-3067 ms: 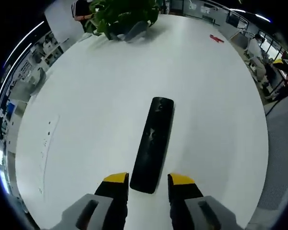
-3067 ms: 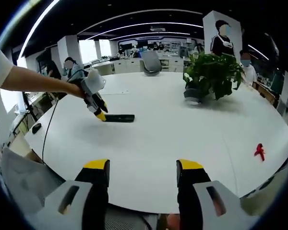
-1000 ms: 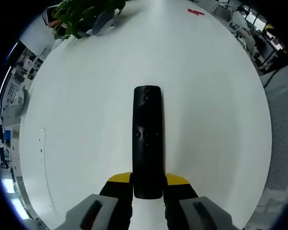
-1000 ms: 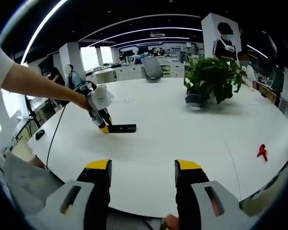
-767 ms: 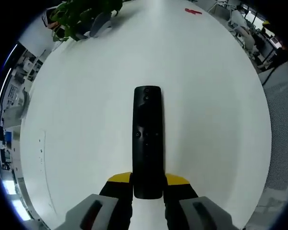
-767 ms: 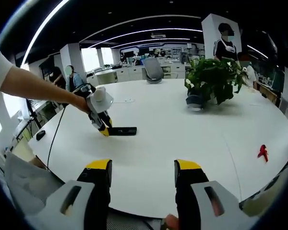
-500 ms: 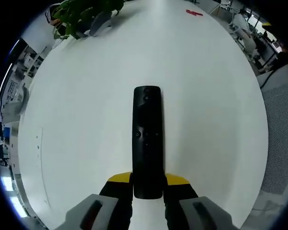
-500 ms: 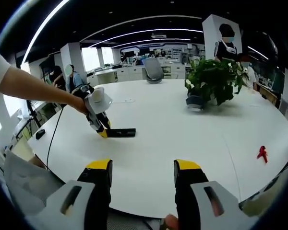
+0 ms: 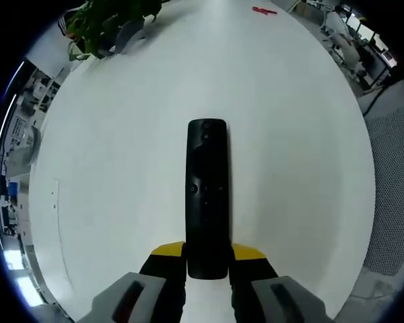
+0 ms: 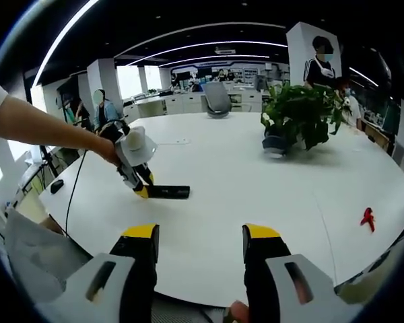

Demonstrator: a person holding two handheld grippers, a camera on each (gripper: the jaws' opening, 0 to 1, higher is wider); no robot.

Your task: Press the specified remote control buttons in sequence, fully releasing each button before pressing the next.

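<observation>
Here the left gripper [image 9: 207, 259] is clamping the near end of the black remote control [image 9: 207, 195], which is lying flat on the white table [image 9: 121, 168] and pointing straight ahead. The right gripper [image 10: 198, 239] is waiting well apart, jaws wide and empty. The pressing step seems not yet begun; next it must approach the buttons.

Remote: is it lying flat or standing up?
Lying flat. The remote rests button-side up on the white table, its near end between the left gripper jaws.
</observation>
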